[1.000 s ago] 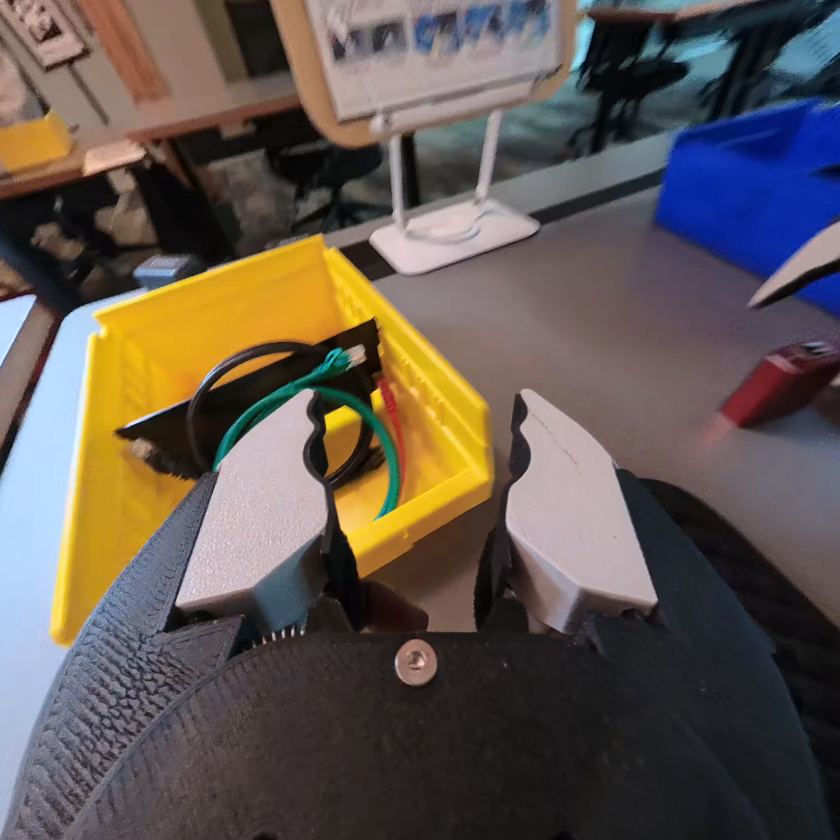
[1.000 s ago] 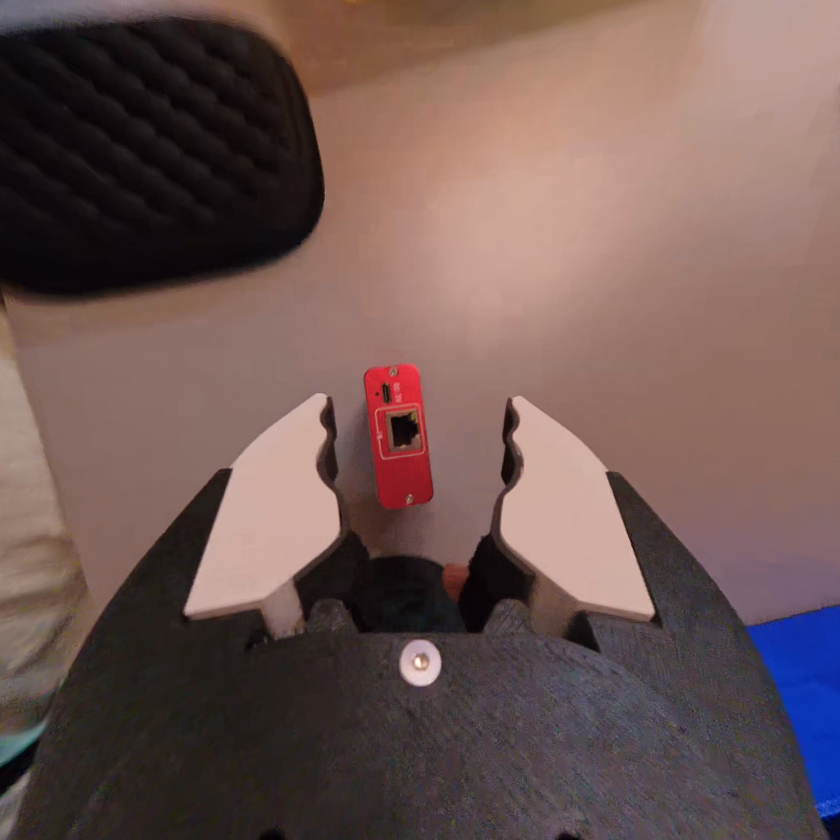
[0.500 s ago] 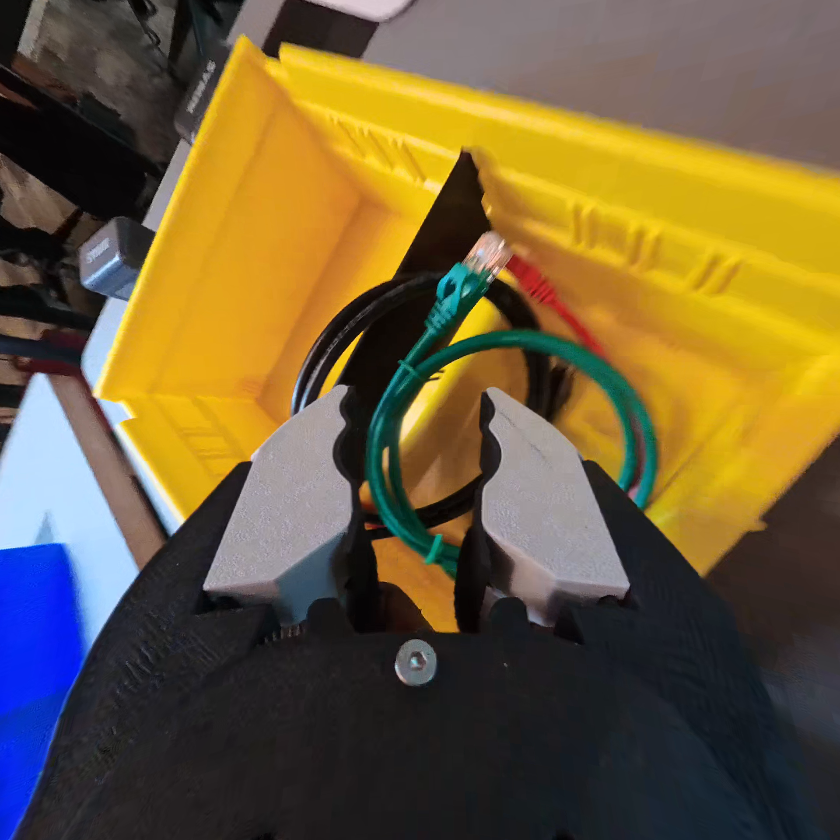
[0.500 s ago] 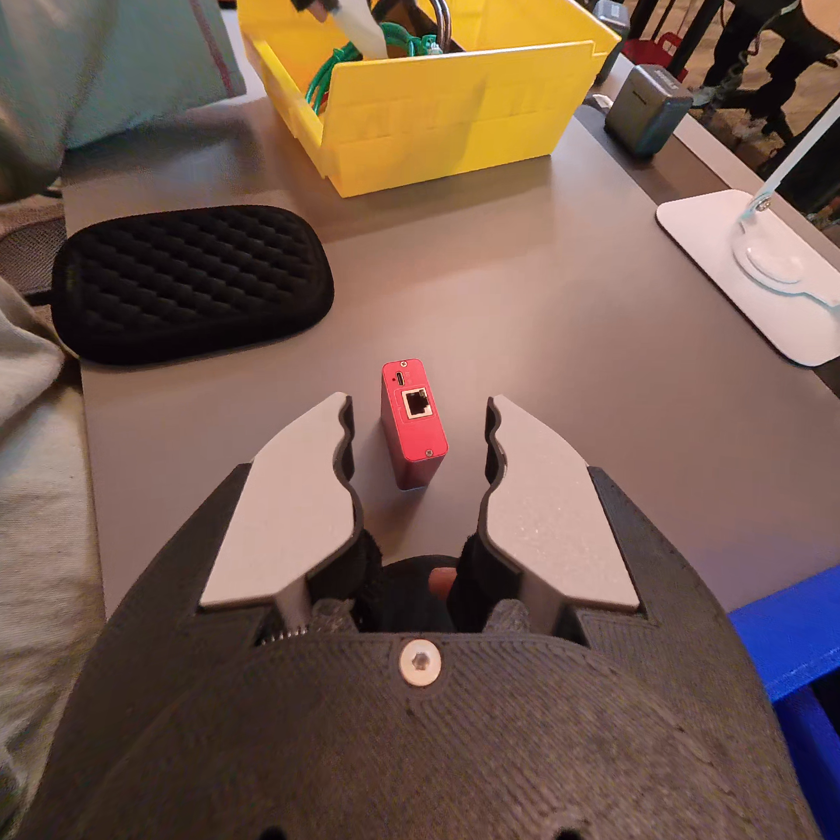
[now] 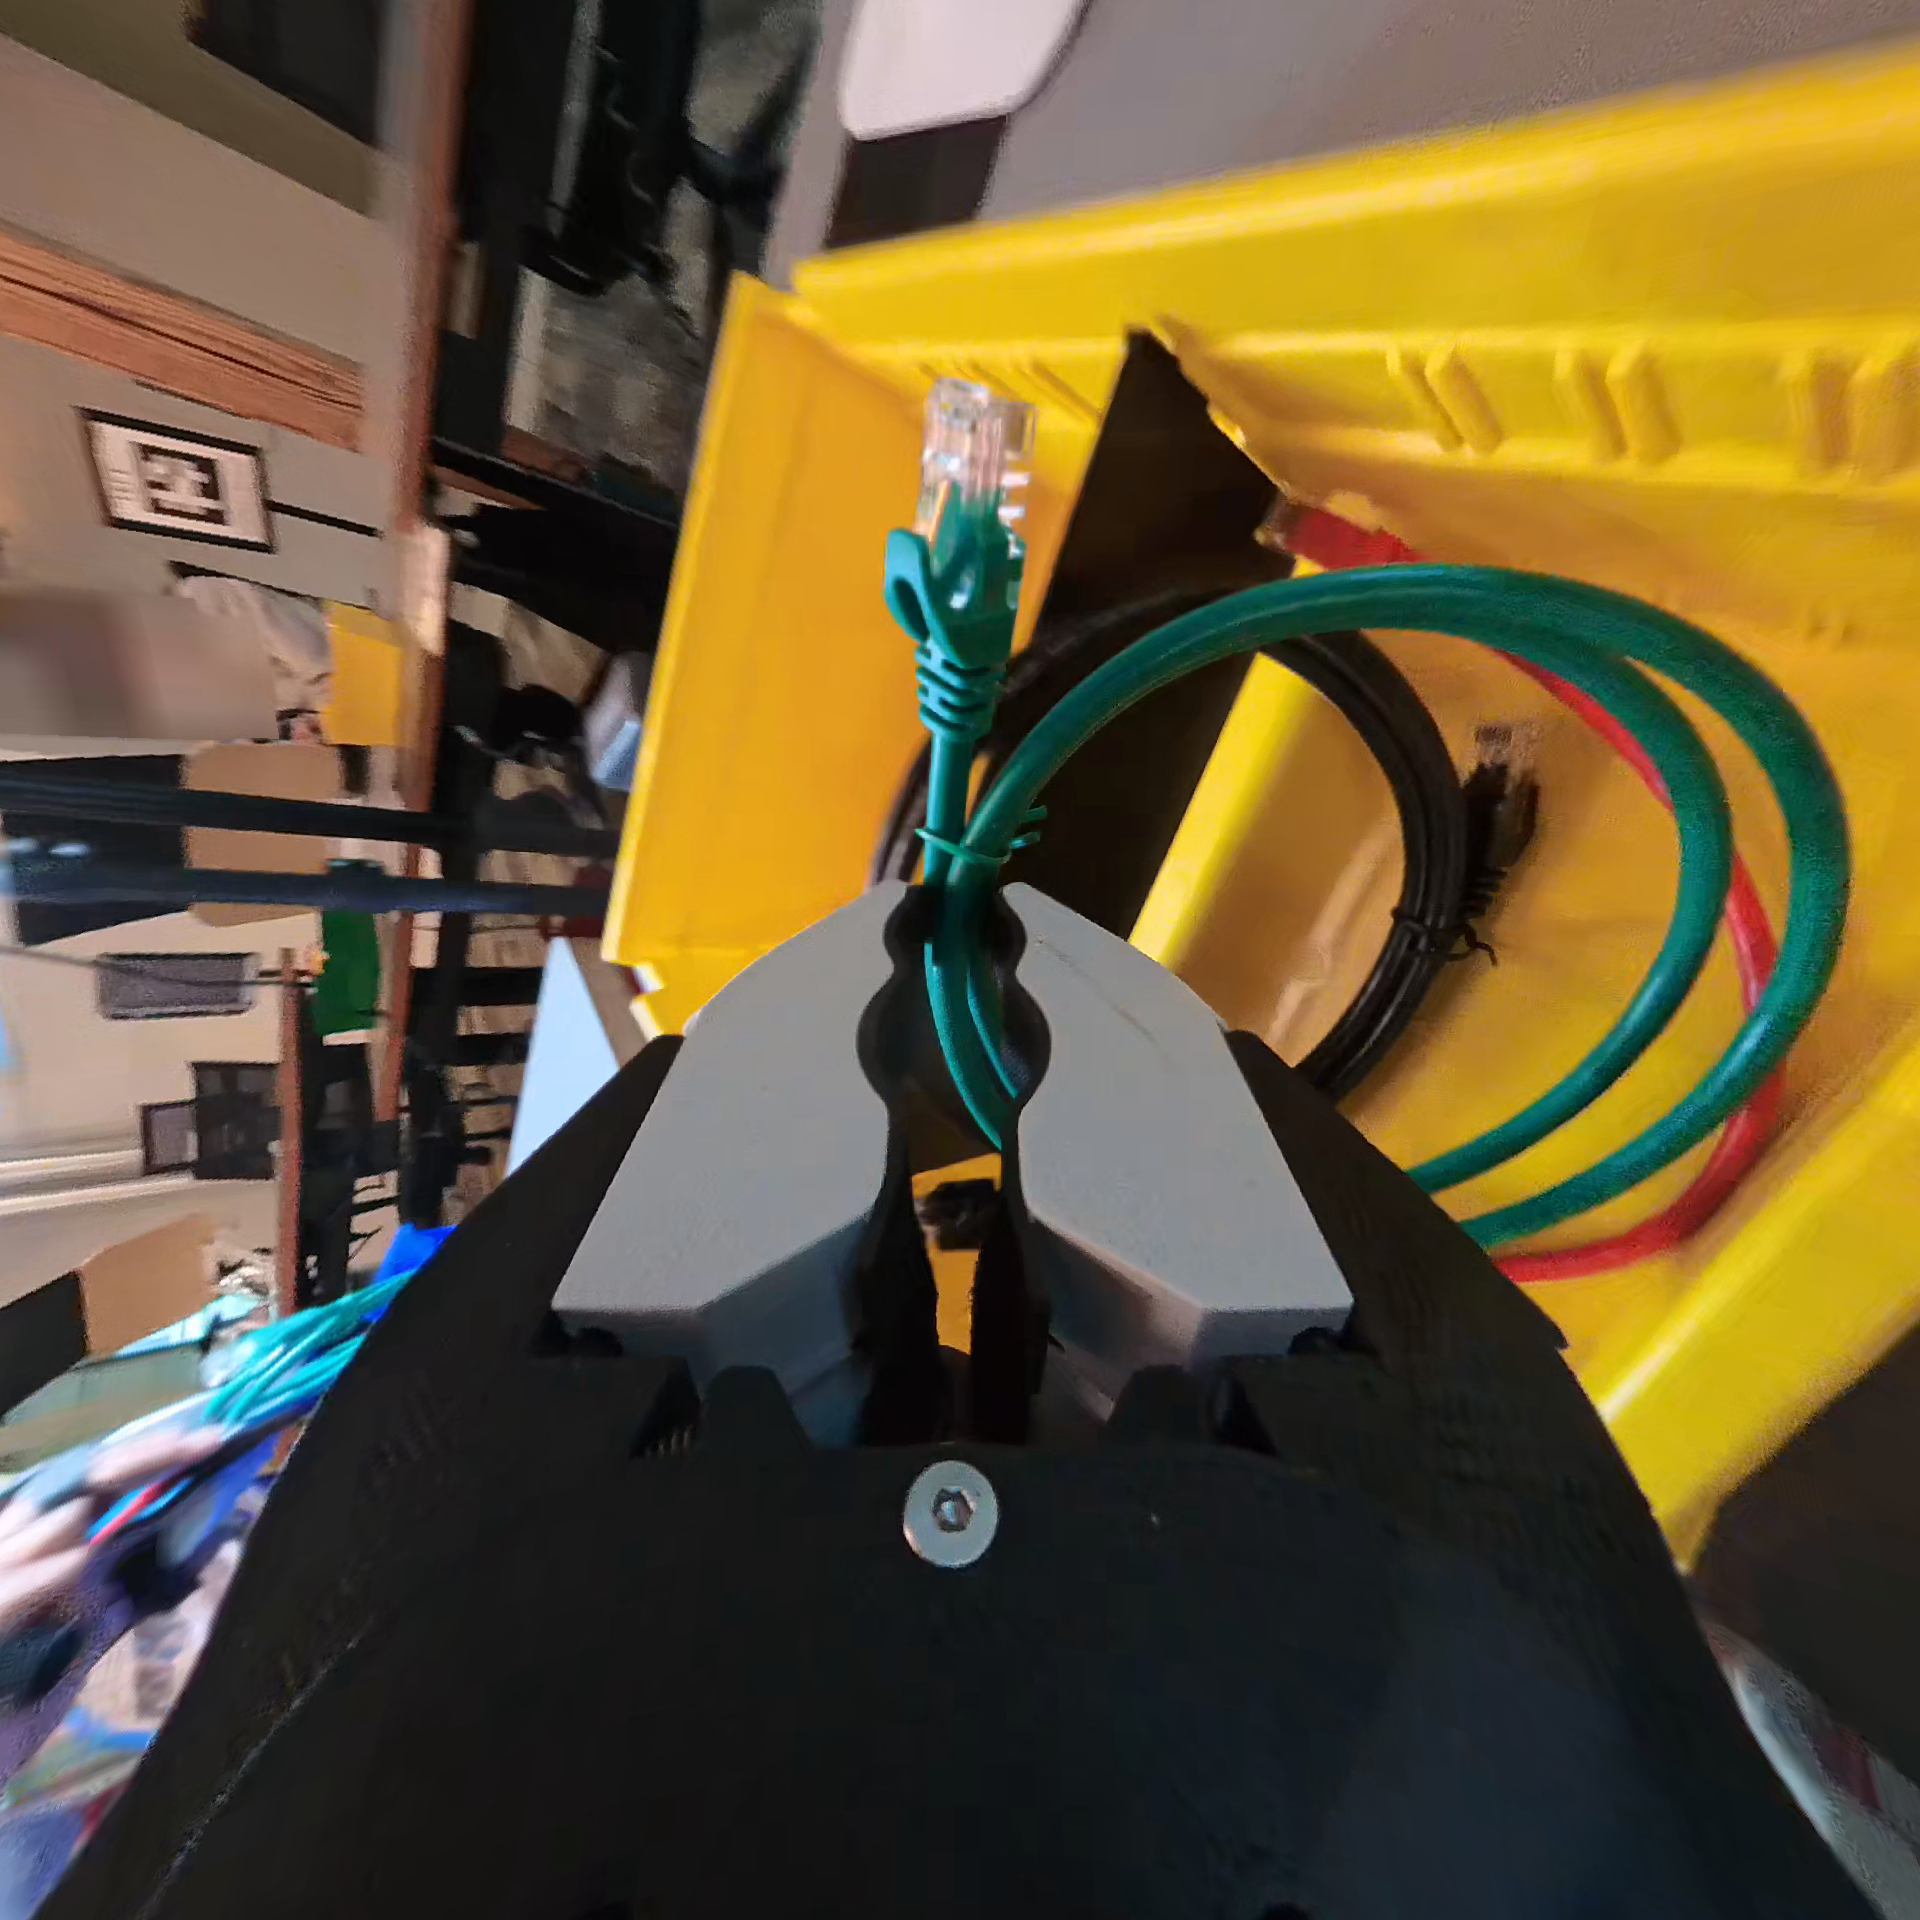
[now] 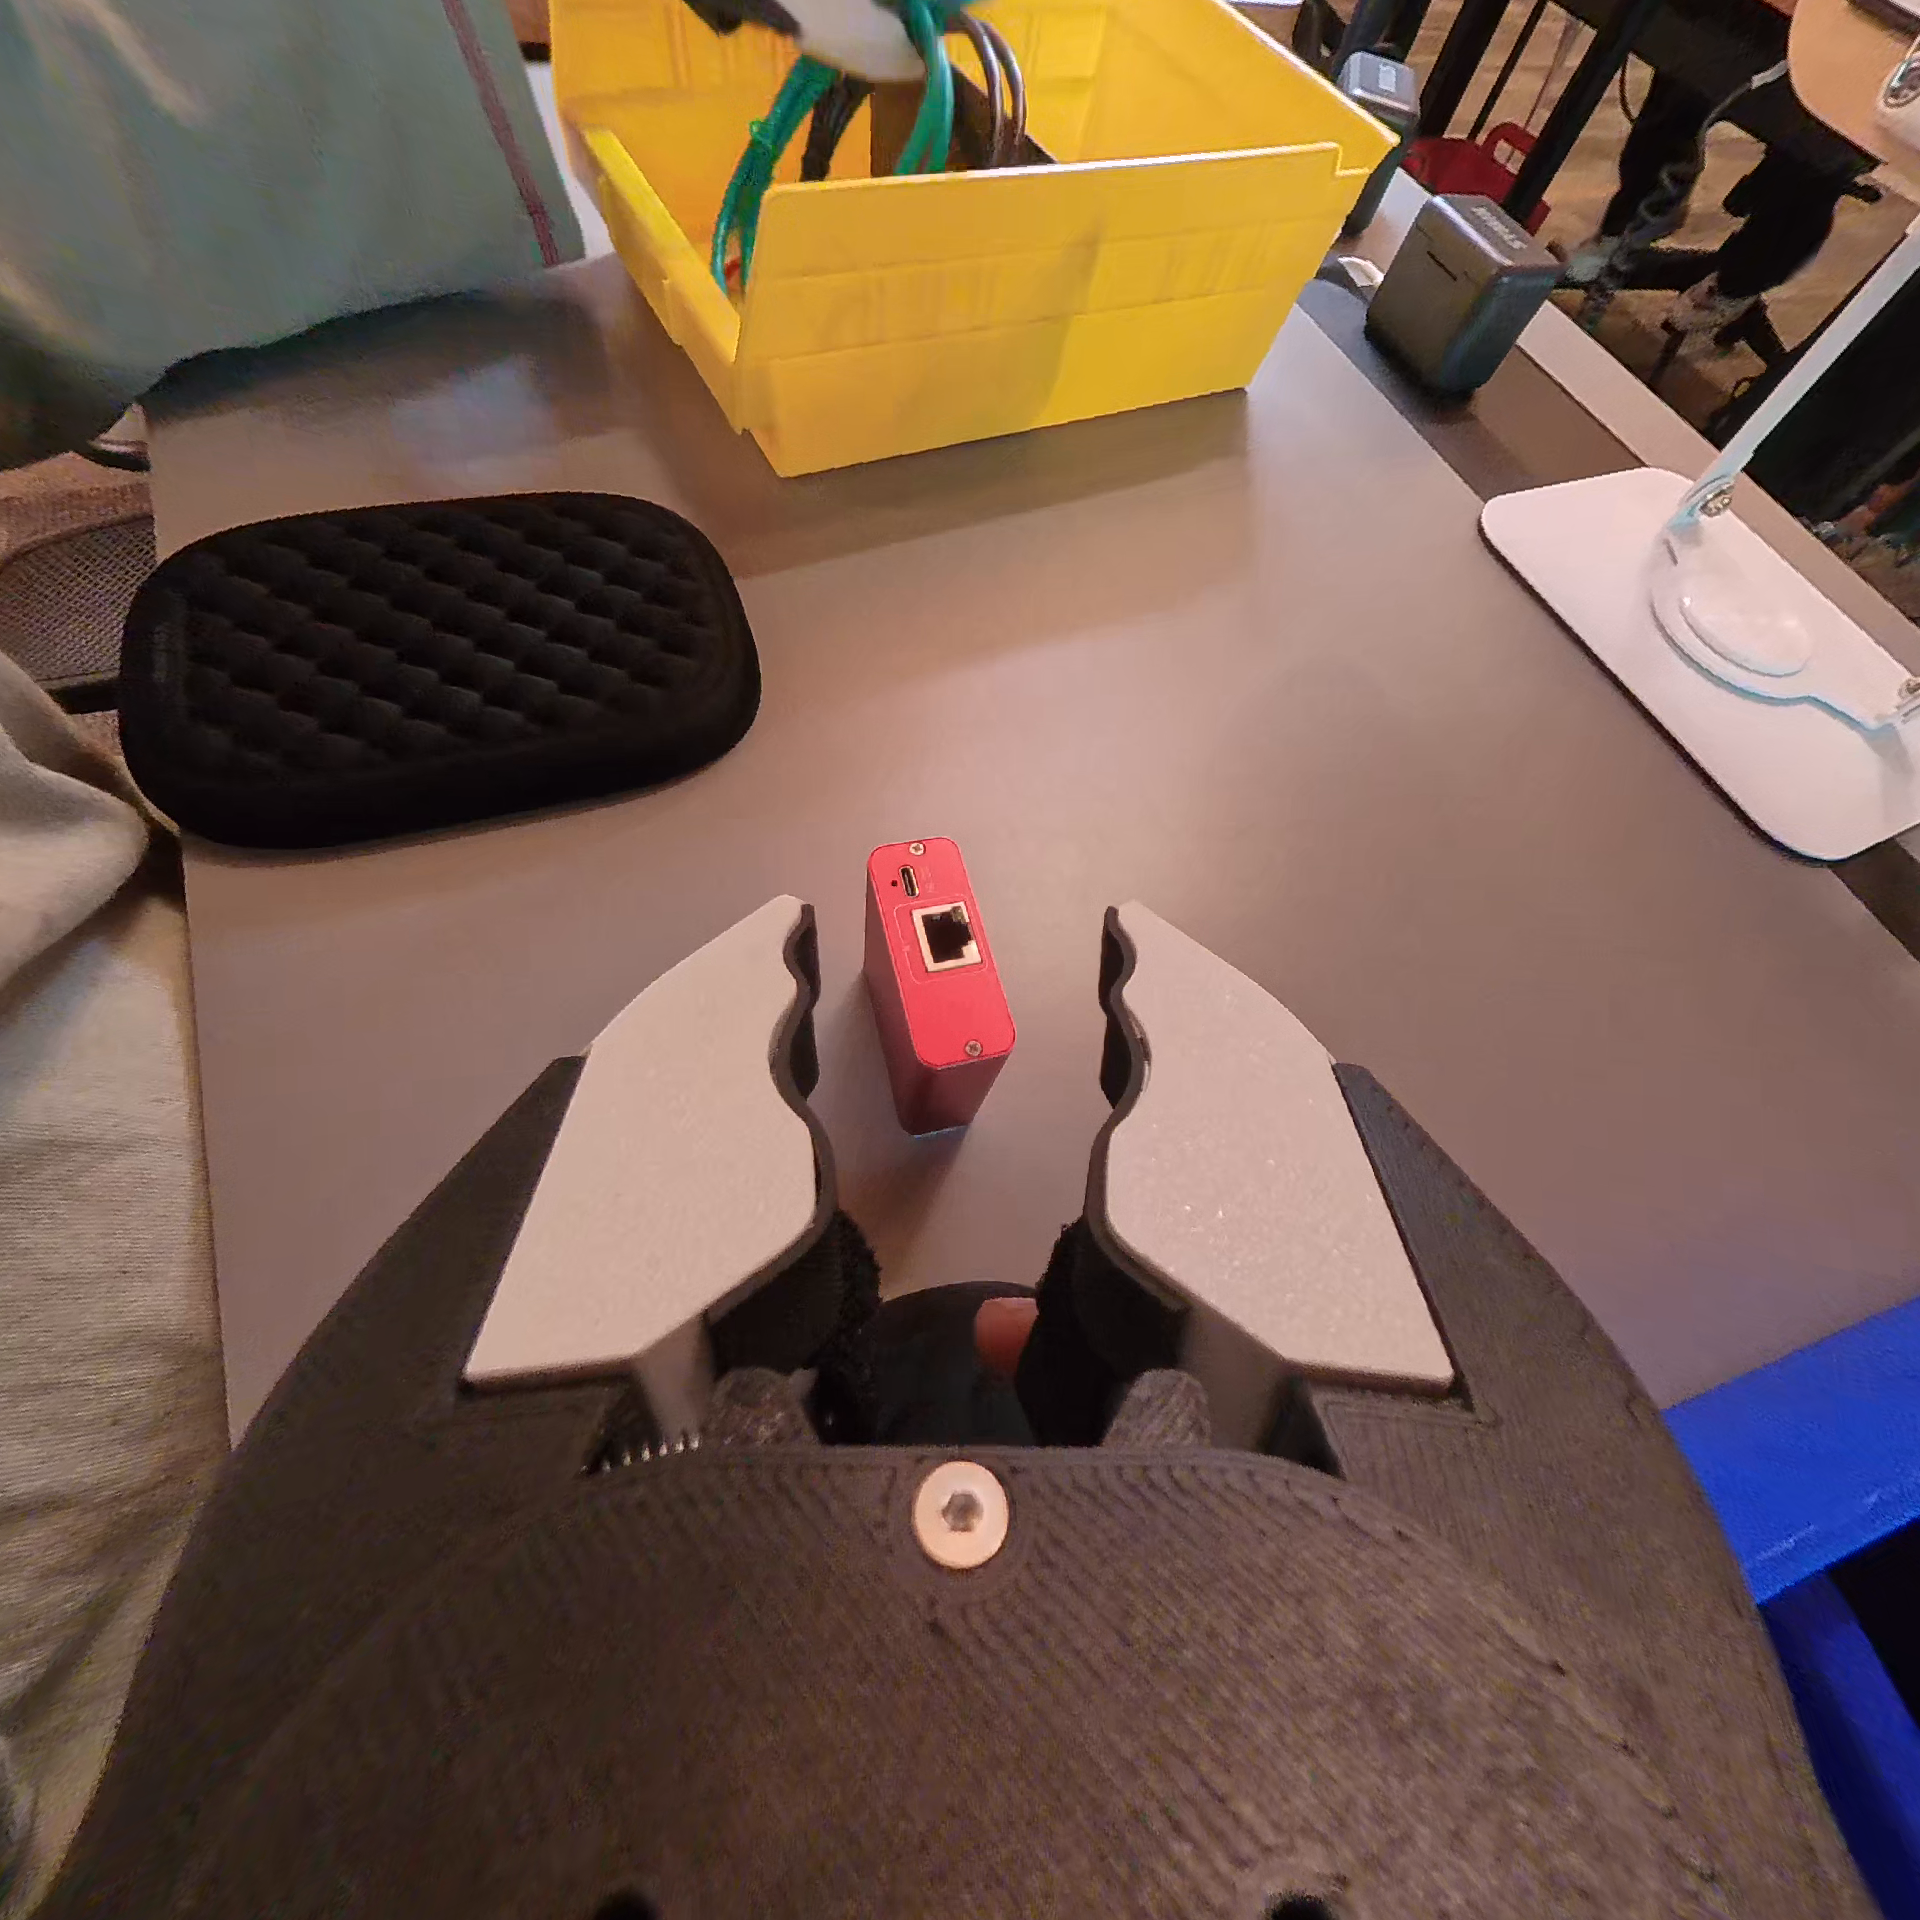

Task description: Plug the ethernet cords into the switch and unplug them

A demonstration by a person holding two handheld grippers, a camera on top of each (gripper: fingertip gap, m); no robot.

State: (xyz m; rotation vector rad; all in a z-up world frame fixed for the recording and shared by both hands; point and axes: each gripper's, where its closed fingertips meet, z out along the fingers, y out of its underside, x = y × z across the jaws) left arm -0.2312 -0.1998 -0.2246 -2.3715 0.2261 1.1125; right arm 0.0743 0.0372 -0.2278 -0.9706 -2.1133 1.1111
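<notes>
Left hand-held gripper (image 5: 961,914) is clenching the green ethernet cord (image 5: 951,727) — plug pointing forward along its fingers — while the released right hand-held gripper (image 6: 961,997) is straddling the red switch (image 6: 935,987), port facing up.

Green ethernet cord (image 5: 1621,862), coiled and tied, clear plug (image 5: 977,457) upward, apparently lifted above yellow bin (image 5: 790,665); red switch (image 6: 935,977) standing on grey table (image 6: 1299,831), port up.

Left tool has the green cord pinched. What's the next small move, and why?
Probably lift the green cord out of the yellow bin. The left tool is shut just below its plug, the coil still hangs inside, and the red switch waits between the open right tool's fingers.
</notes>
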